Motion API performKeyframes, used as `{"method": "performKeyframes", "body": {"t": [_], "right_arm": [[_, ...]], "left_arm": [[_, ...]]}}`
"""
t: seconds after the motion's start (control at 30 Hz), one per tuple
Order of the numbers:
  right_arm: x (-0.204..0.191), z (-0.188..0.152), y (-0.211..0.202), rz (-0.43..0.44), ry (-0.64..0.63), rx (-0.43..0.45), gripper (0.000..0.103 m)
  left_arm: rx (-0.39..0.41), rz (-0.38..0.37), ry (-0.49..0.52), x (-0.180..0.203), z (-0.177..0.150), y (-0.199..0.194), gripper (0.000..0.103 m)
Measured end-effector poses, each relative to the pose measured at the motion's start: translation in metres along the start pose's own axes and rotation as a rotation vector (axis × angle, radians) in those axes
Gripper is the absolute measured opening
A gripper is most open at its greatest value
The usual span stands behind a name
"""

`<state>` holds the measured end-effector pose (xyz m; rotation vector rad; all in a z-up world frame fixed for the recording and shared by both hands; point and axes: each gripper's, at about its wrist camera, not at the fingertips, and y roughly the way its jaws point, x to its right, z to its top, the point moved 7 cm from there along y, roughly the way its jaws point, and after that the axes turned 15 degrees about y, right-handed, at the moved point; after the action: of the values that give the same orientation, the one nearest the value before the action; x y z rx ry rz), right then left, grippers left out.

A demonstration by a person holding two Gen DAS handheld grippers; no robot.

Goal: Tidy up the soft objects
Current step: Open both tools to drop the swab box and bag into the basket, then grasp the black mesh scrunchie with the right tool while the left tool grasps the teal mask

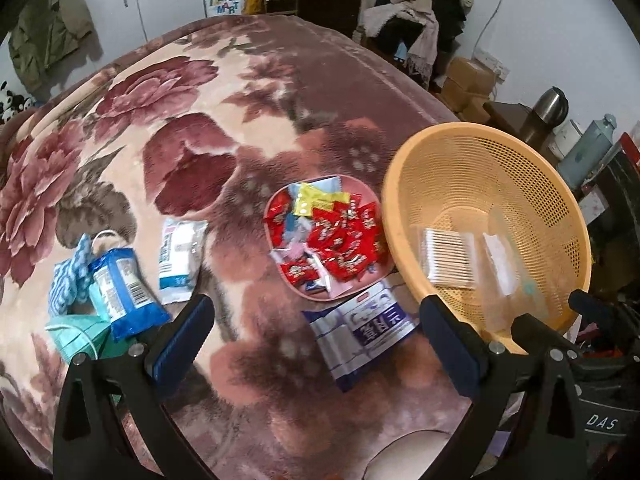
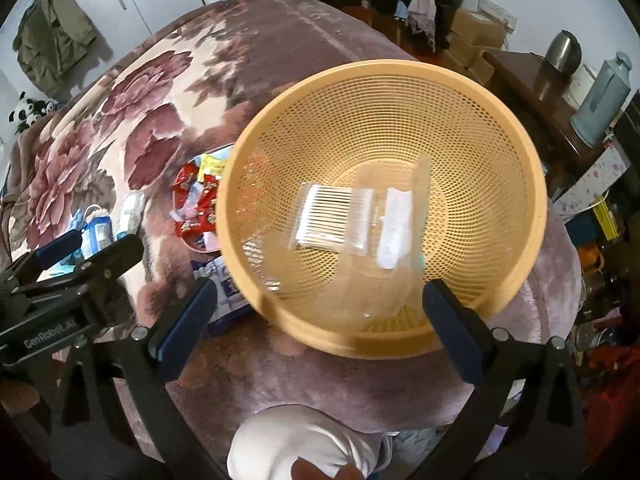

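Both my left tongs point(image 1: 316, 334) and right tongs point(image 2: 320, 314) gape wide, holding nothing. 2 clear packets lie in the basket point(image 2: 532, 184) — tilted, it could tip off the bed's edge.

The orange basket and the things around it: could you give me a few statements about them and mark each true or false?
1. The orange basket holds a clear pack of cotton swabs. True.
2. The pink plate is full of green apples. False: it holds small sachets, mostly red.
3. Both grippers are open and grip nothing. True: the left gripper and the right gripper each show their fingers wide apart.
4. The blue wipes pack lies inside the basket. False: it lies on the floral blanket, left of the plate.
5. A purple-and-white pack lies partly under the plate's near edge. True.
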<state>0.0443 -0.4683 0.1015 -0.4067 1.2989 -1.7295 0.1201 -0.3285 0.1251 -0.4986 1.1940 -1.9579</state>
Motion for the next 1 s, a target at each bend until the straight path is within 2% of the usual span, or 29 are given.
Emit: {"method": "performKeyframes", "body": {"t": [0.5, 1.0], "right_arm": [[-0.057, -0.025, 0.01, 0.014, -0.112, -0.03, 0.103], [-0.115, -0.062, 0.028, 0.038, -0.211, -0.09, 0.103]], "left_arm": [[-0.017, 0.02, -0.093, -0.055, -0.041, -0.003, 0.103], [-0.037, 0.061, -0.224, -0.131, -0.102, -0.007, 0.103]]}}
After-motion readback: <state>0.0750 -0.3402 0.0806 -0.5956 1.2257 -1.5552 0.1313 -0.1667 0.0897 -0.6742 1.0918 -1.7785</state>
